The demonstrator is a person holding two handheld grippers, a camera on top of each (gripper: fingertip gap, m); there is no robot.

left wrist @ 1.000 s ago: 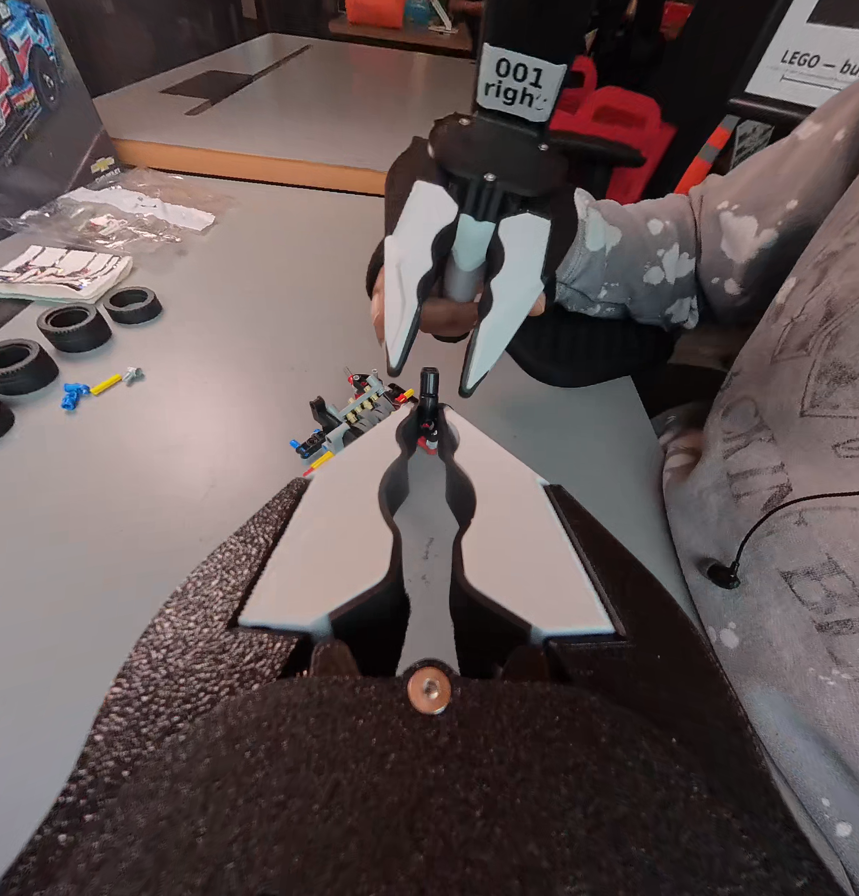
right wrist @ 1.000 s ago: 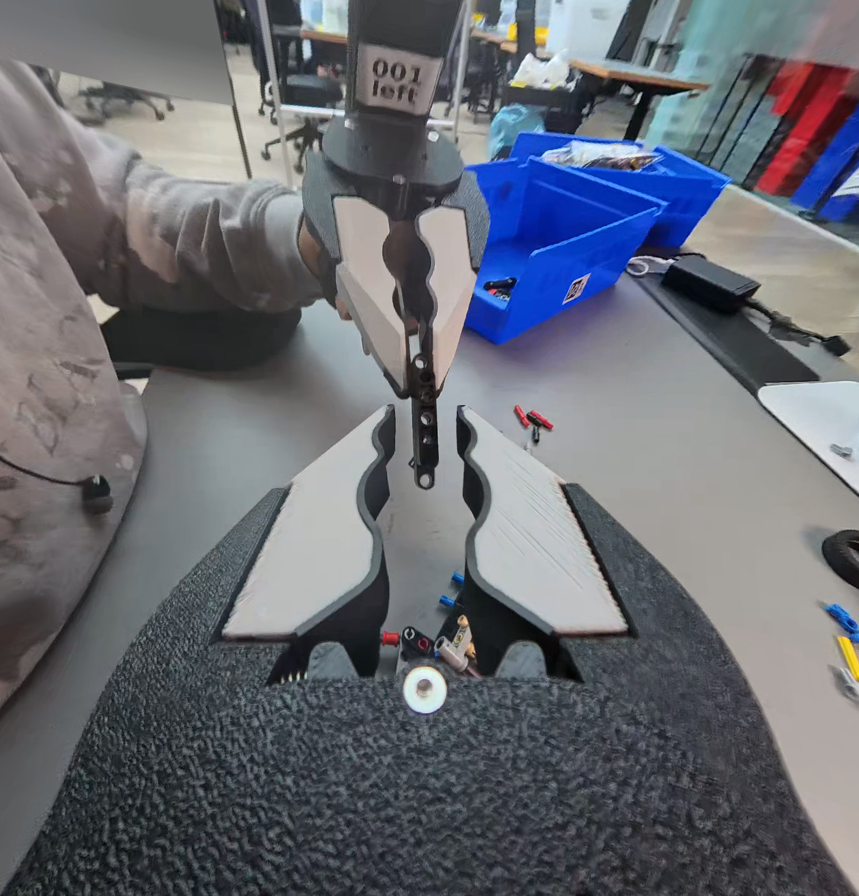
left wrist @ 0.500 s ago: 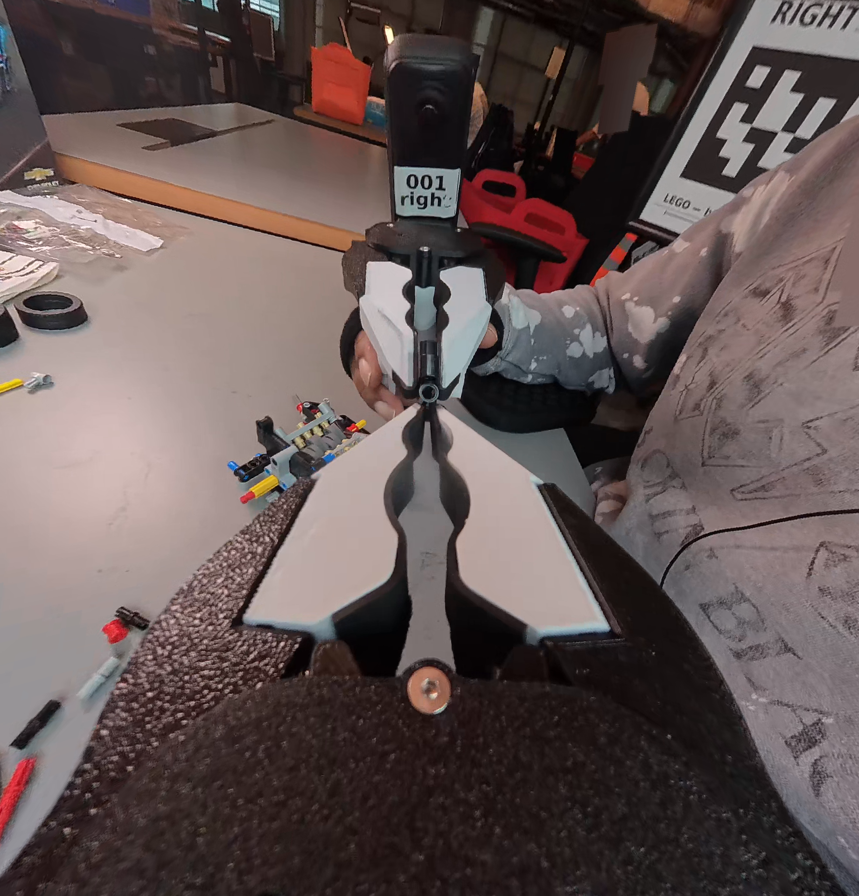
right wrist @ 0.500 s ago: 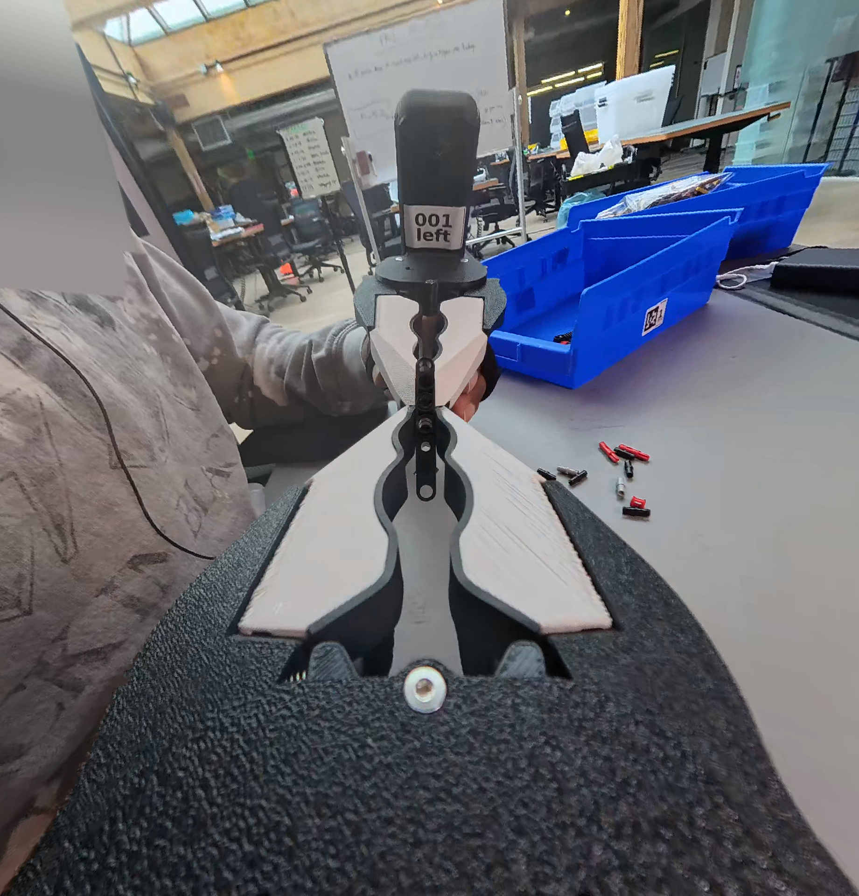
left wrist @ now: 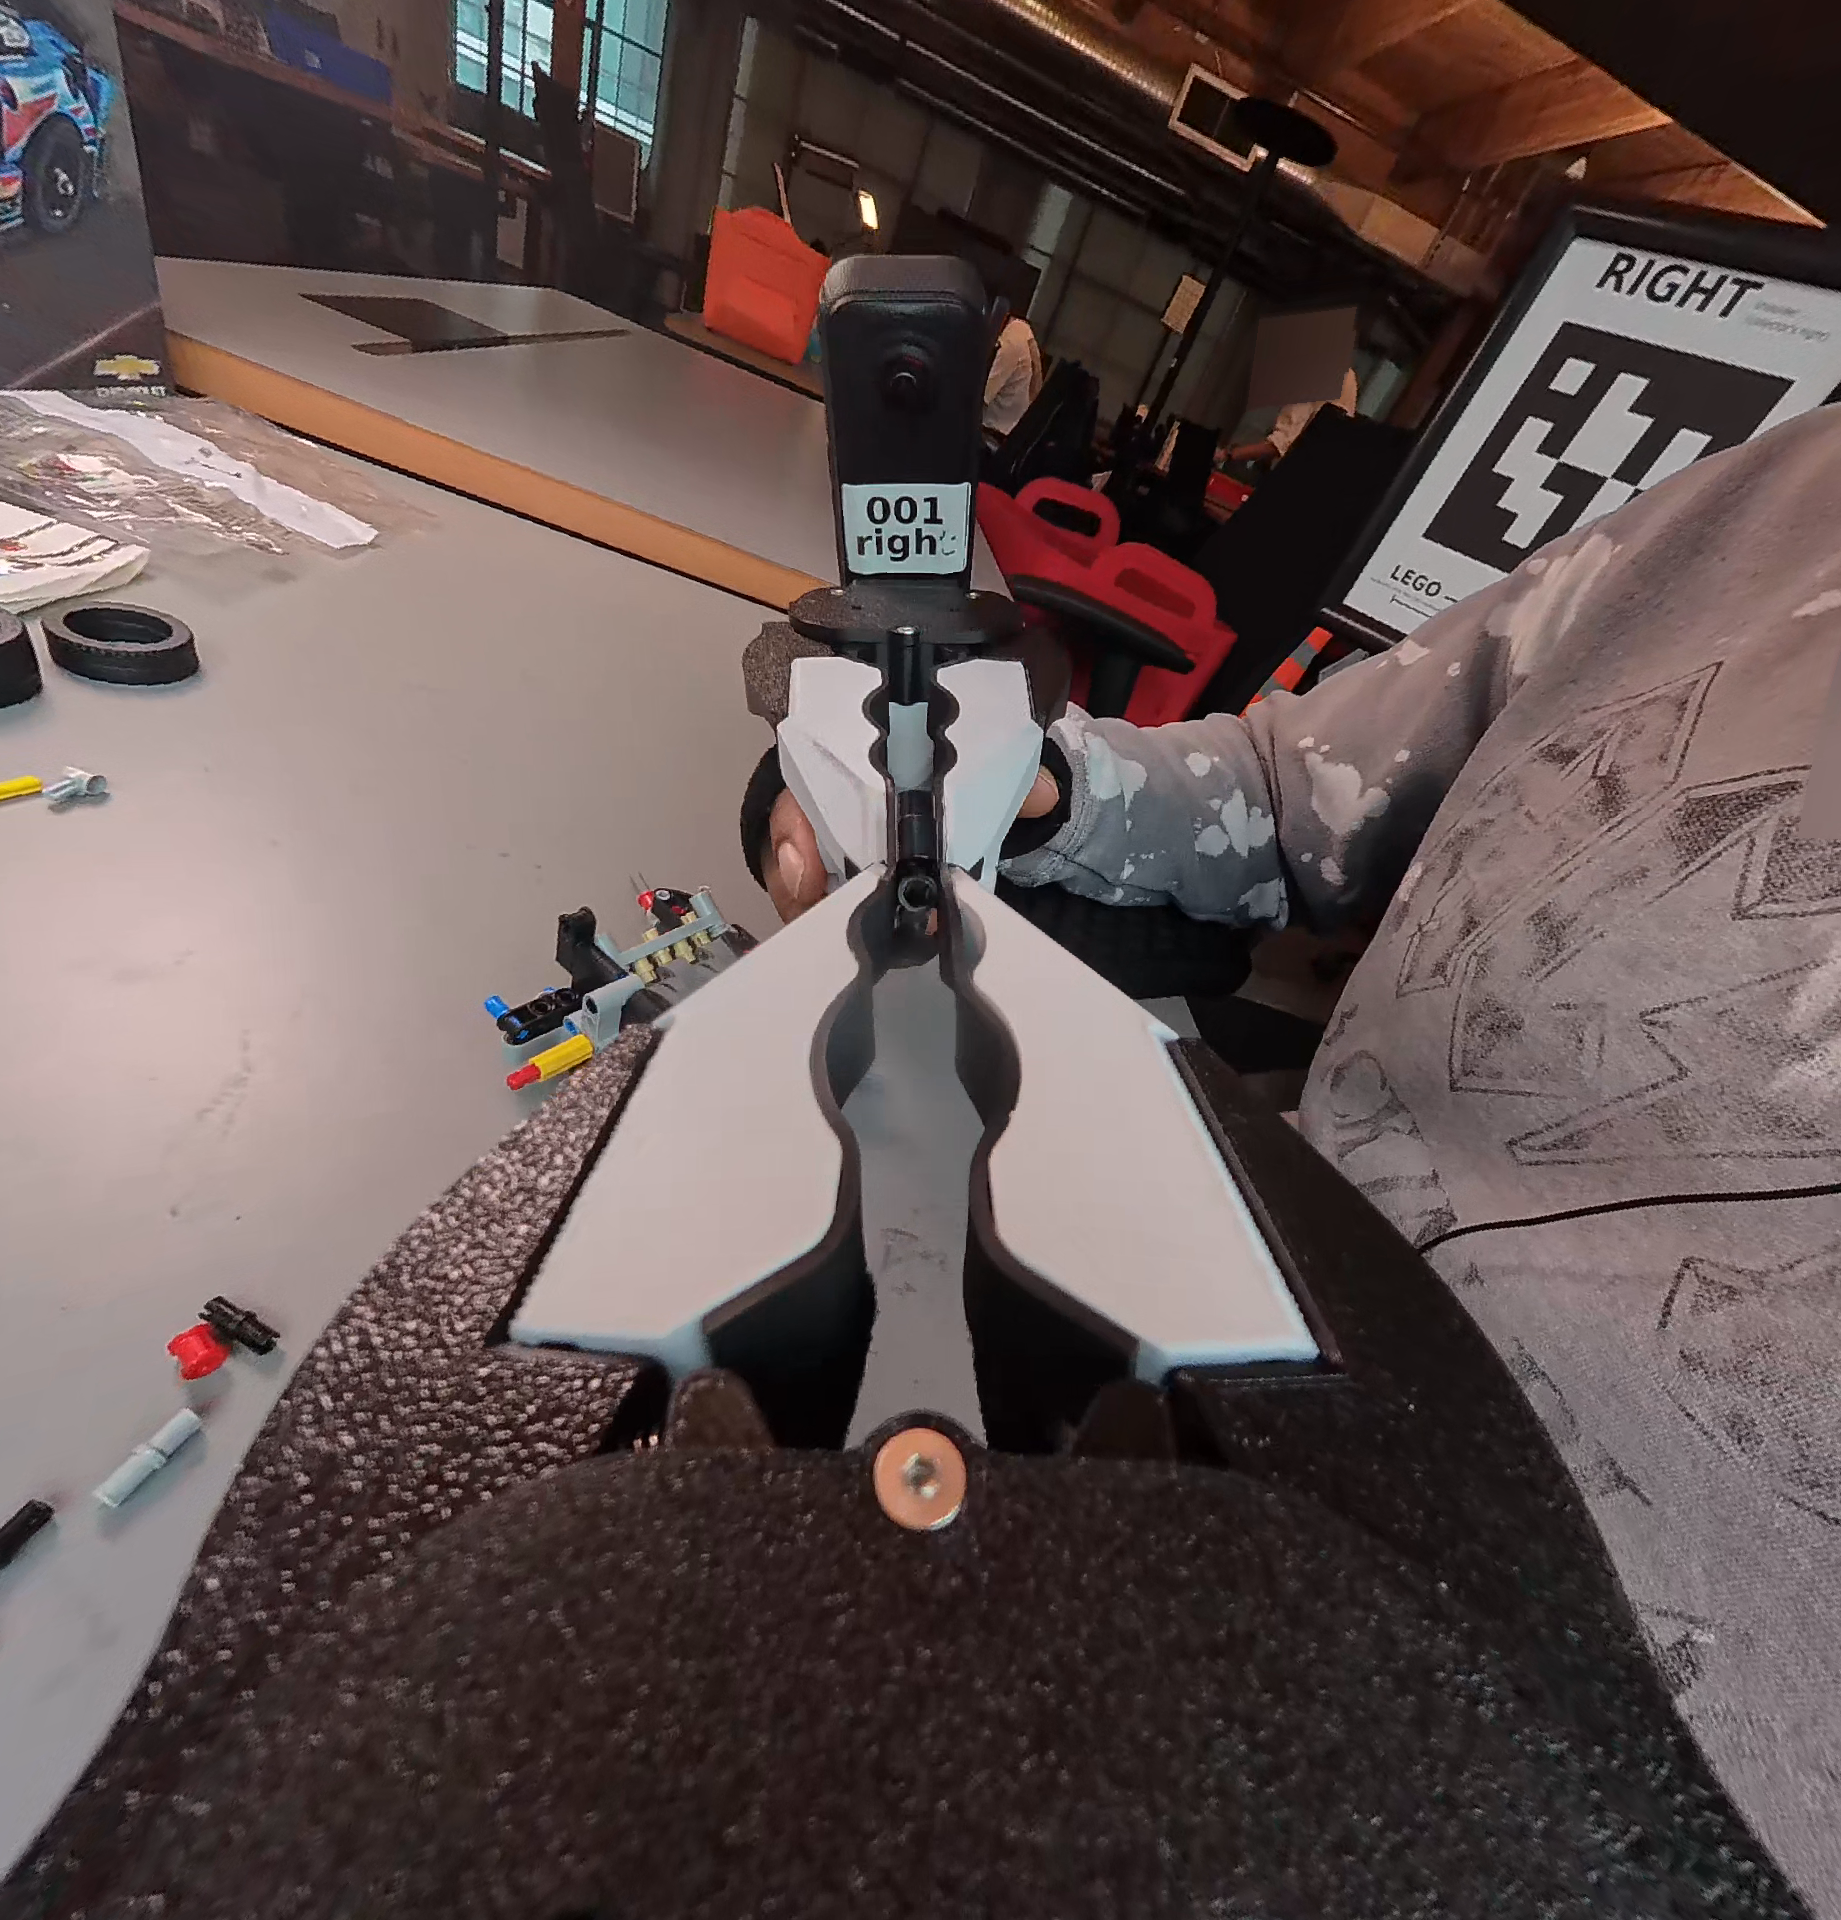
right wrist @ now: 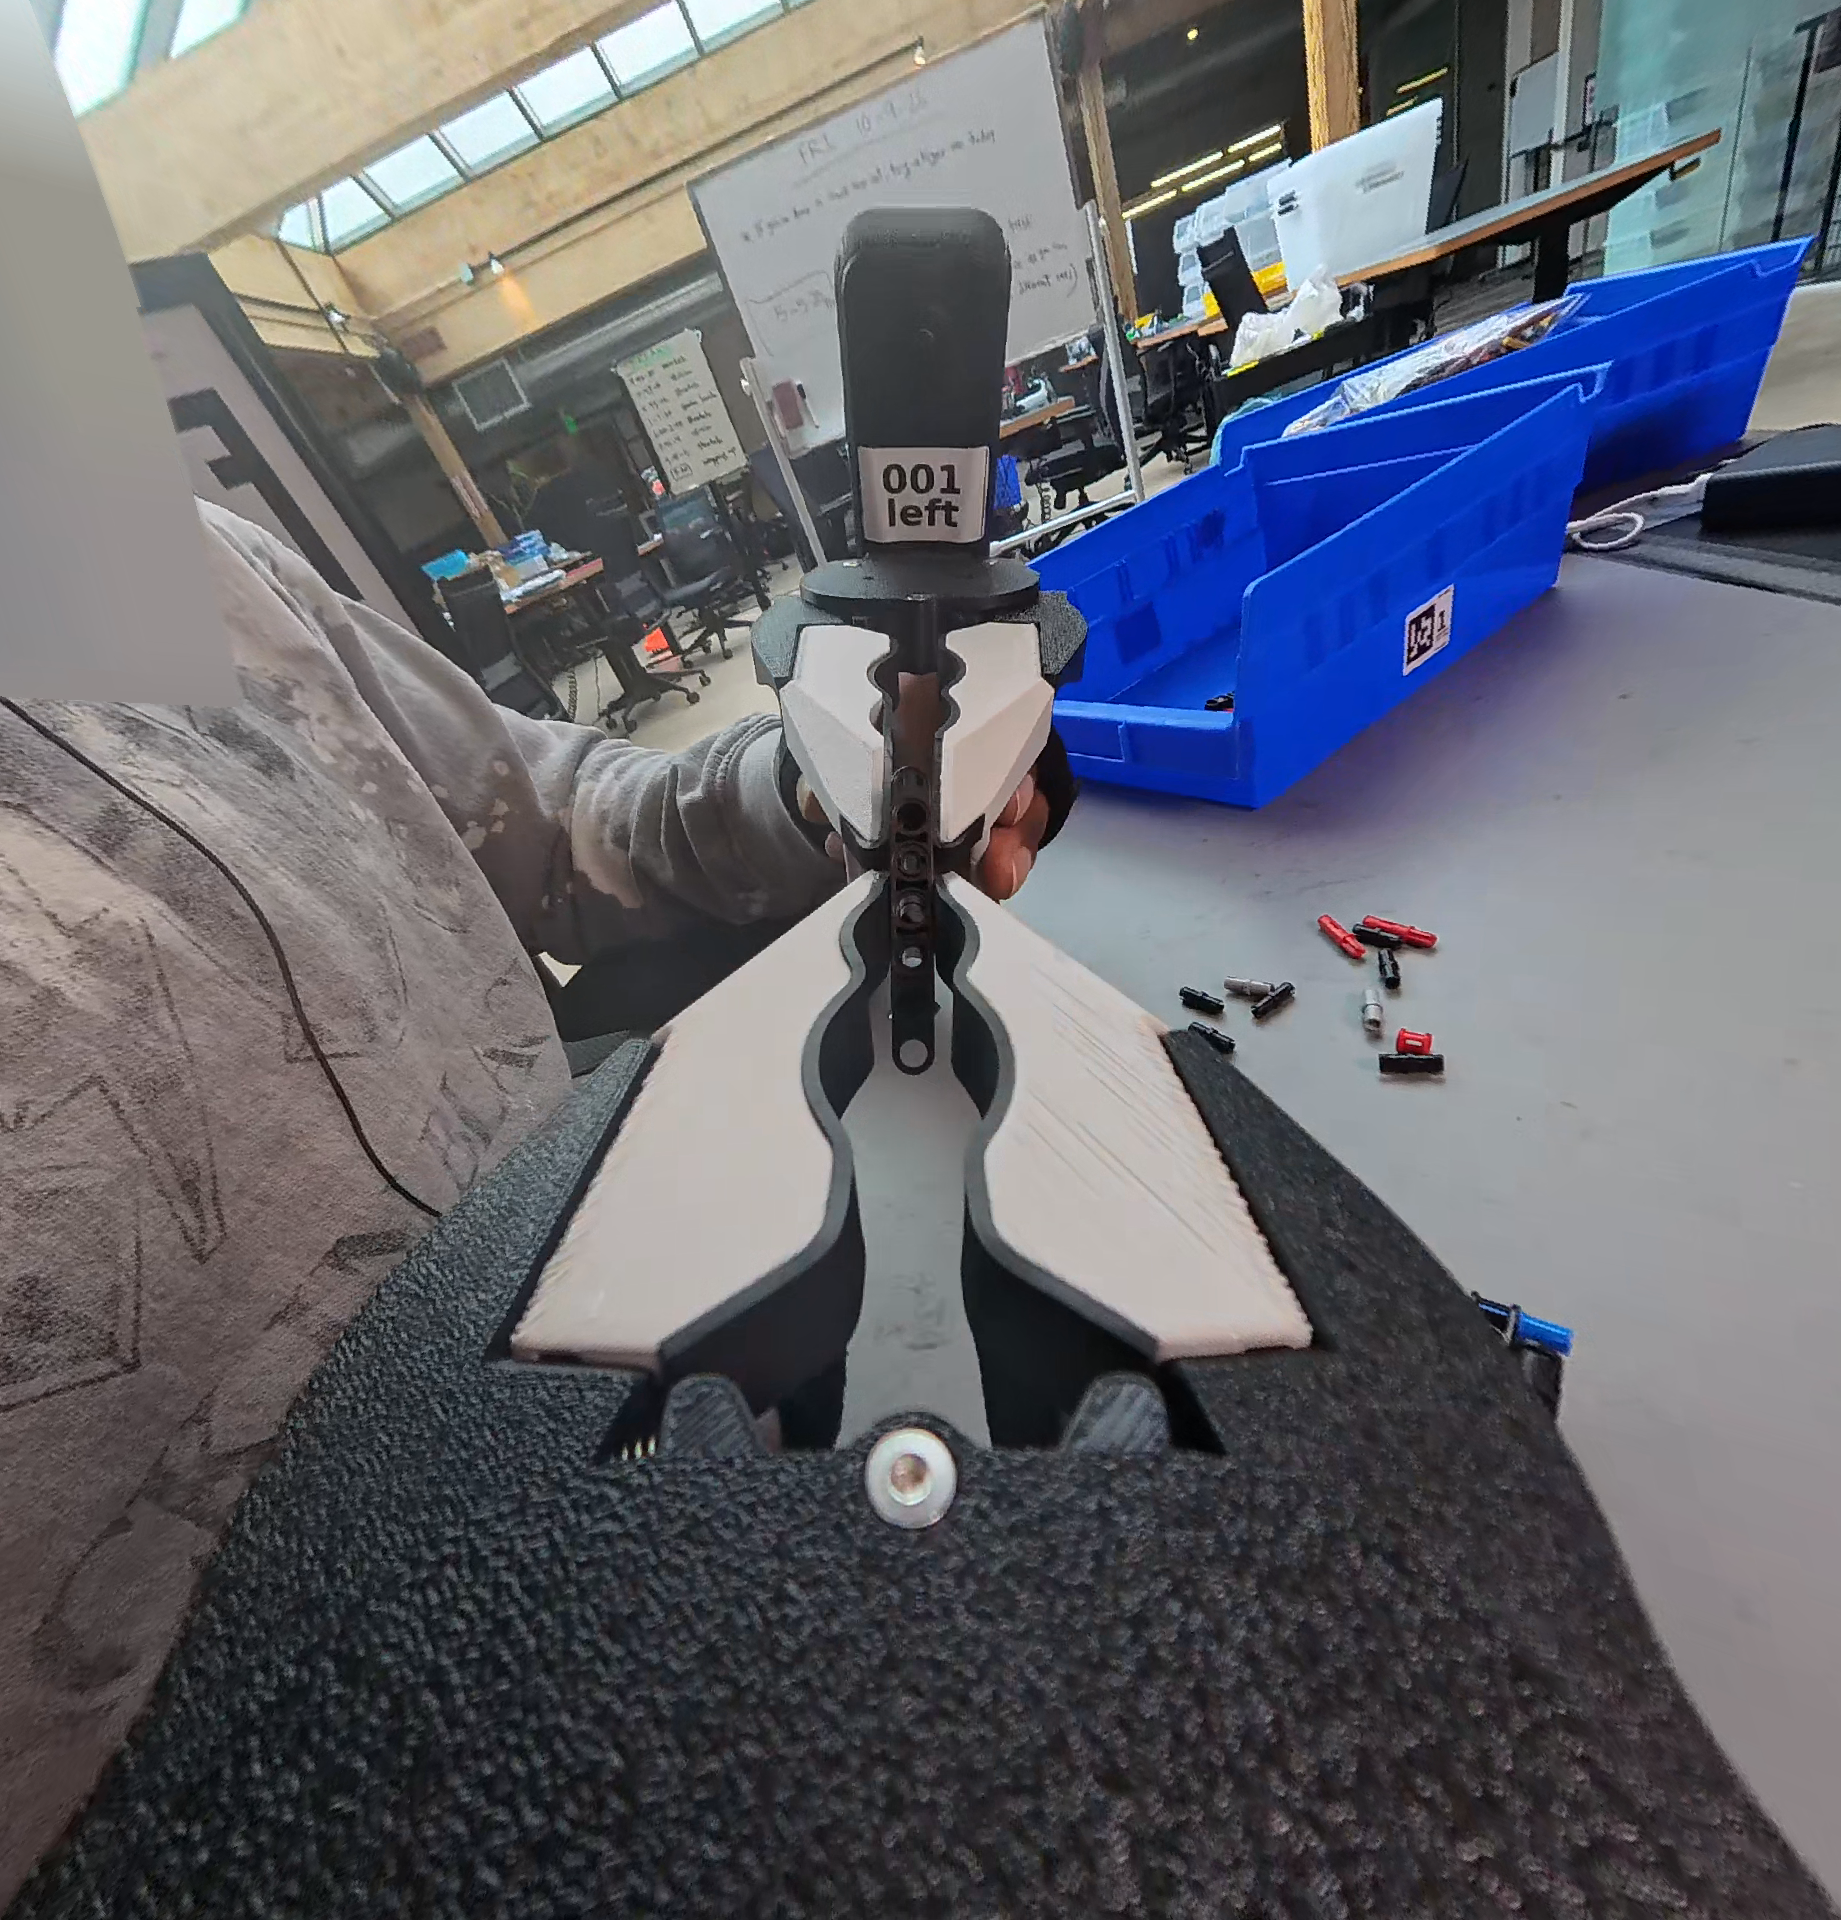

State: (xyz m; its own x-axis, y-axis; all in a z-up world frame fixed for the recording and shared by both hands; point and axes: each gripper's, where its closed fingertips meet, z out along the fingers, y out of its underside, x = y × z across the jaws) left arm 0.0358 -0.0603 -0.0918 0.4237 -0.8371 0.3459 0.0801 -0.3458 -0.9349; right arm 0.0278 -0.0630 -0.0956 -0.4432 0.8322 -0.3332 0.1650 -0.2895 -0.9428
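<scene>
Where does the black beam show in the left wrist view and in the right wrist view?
Left wrist view: beam just above centre, seen end-on, at the tips of the left gripper.
Right wrist view: beam at centre, upright, between the tips of the right gripper.
Shared landmark: loose red and black pins, lower left there, mid right here.
</scene>
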